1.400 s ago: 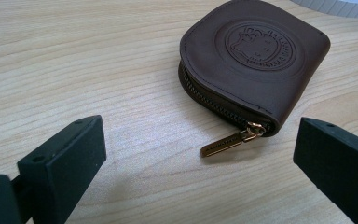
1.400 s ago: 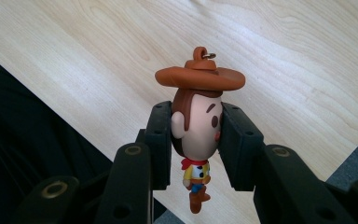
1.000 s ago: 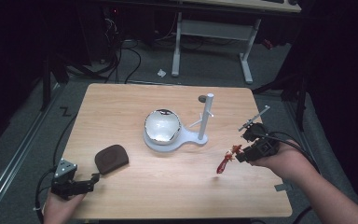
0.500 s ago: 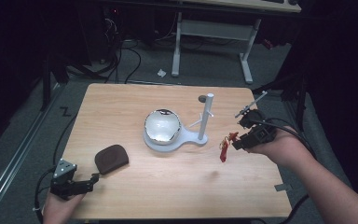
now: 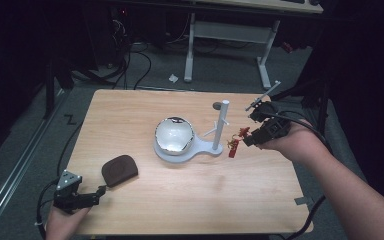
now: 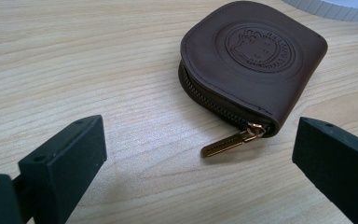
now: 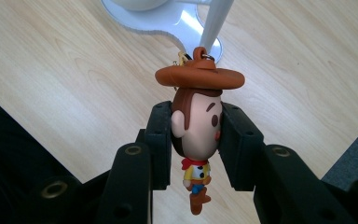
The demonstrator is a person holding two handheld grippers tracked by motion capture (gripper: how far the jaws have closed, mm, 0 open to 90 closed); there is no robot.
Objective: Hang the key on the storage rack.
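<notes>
Clamping a small cowboy figure keychain with a brown hat, pale head and yellow shirt (image 7: 196, 135), the right tongs (image 7: 196, 140) press on both sides of its head, and the right gripper view makes out the metal ring at the hat's crown just by the white post of the stand (image 7: 214, 23). Seen from the high view, that figure (image 5: 234, 142) is a small red and brown dangle held above the pale wooden bench (image 5: 190, 200), just beside the white plastic stand with its upright peg (image 5: 222, 125) and round base bearing a shiny silver bowl (image 5: 174, 135); the right tongs (image 5: 247, 137) sit in a hand at the bench's right side. Close up, the left gripper view shows the brown leather zip coin pouch (image 6: 256, 60) lying flat on the bench, its brass zip pull pointing toward the camera, with a round embossed stamp of a cartoon face ringed by lettering too faint to read. Standing wide apart and empty, the left tongs (image 6: 200, 172) rest just short of the pouch, which the high view places near the bench's front left corner (image 5: 120, 169), beside the left tongs (image 5: 97, 192).
</notes>
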